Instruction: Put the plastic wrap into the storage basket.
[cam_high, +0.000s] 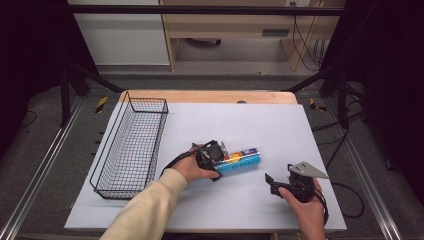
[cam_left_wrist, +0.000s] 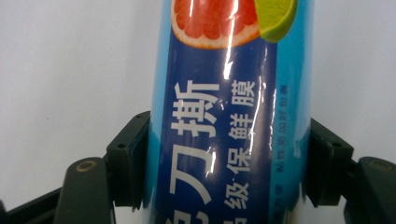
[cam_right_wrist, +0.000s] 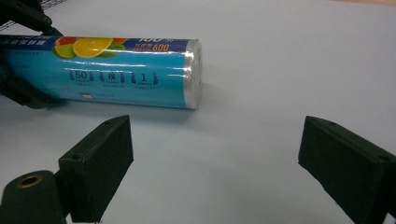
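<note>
Left tongs clamped on a blue roll lying on the table; right tongs spread wide and empty.

The table (cam_high: 280, 125), covered in a pale sheet, carries everything. A black wire basket (cam_high: 131, 145) stands well to the outer side of the left tongs (cam_high: 218, 159), apart from them. The blue roll (cam_high: 239, 160), printed with citrus slices and white lettering, lies on its side on the sheet between the two tongs, its one end gripped by the left pair; in the left gripper view both jaws press against the roll's sides. The right tongs (cam_high: 270, 184) sit near the roll's free end, not touching it, with jaws far apart over bare sheet.
</note>
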